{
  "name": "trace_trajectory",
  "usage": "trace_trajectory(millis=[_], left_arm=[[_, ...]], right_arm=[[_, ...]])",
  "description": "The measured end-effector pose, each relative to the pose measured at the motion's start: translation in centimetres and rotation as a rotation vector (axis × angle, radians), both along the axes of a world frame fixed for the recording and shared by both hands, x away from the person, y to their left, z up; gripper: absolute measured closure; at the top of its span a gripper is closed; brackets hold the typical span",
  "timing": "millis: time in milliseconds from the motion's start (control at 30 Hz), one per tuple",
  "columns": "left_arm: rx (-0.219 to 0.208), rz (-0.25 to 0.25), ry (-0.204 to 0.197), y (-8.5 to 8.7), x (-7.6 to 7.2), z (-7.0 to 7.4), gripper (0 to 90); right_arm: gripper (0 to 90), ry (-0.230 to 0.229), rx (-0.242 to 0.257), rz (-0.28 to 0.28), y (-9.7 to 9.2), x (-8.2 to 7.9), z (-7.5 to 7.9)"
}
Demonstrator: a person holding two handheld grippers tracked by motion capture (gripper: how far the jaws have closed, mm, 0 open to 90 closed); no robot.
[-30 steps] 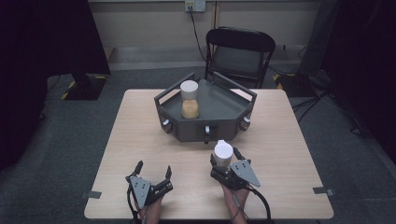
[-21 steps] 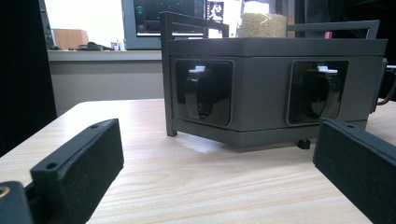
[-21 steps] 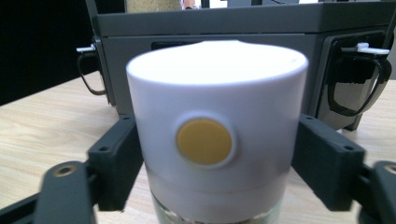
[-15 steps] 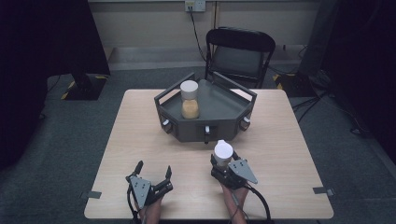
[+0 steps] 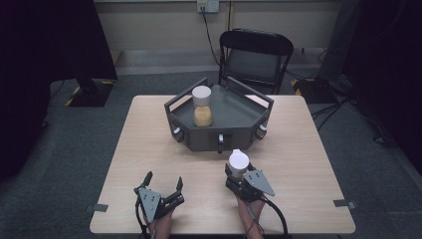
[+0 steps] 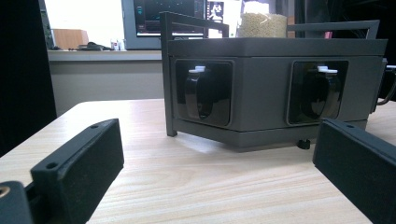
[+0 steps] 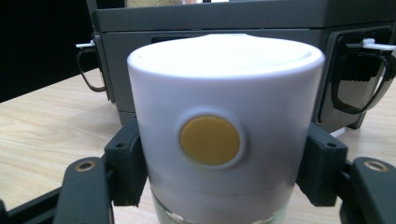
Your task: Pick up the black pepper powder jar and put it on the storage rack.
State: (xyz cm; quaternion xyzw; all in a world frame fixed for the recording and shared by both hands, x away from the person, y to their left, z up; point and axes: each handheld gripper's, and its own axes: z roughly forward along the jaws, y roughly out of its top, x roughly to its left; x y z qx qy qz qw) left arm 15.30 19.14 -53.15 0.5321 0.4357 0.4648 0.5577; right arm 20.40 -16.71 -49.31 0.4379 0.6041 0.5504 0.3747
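Note:
A jar with a white lid [image 5: 238, 161] stands on the table in front of the dark grey tray [image 5: 234, 138]. My right gripper [image 5: 239, 173] is shut on it. Its jaws have just been closing, and in the right gripper view the pads [image 7: 125, 161] press both sides of the jar [image 7: 219, 93] below its lid, which has a yellow dot. A second jar [image 5: 202, 105], white-lidded and holding yellow grains, stands in the tray. My left gripper [image 5: 163, 179] rests open near the table's front left, with nothing between its jaws [image 6: 219, 140]. It faces the tray [image 6: 261, 84].
The tray's front walls have recessed pockets with small dark fittings [image 6: 201, 91]. A black folding chair [image 5: 256, 55] stands behind the table. Bare wood [image 5: 308, 149] lies to the right of the held jar and to the left of the tray.
The right gripper's jaws have drawn in against the white-lidded jar. Both hands stay where they were.

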Motion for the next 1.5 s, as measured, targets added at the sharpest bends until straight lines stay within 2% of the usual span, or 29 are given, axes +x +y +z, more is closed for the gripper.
trace_trajectory(millis=[267, 500, 933, 1500], left_arm=[[0.000, 0.000, 0.000, 0.0, 0.0, 0.0, 1.3], [0.000, 0.000, 0.001, 0.0, 0.0, 0.0, 1.3], [0.000, 0.000, 0.000, 0.0, 0.0, 0.0, 1.3], [0.000, 0.000, 0.000, 0.0, 0.0, 0.0, 1.3]], right_arm=[[30.3, -0.002, -0.004, 0.001, 0.0, -0.2, 0.3], [30.4, -0.017, -0.035, 0.016, 0.0, -0.4, 1.3], [30.4, -0.008, -0.029, 0.036, -0.4, -0.4, 2.0], [30.4, -0.031, -0.037, 0.080, -1.6, 0.1, 3.6]])
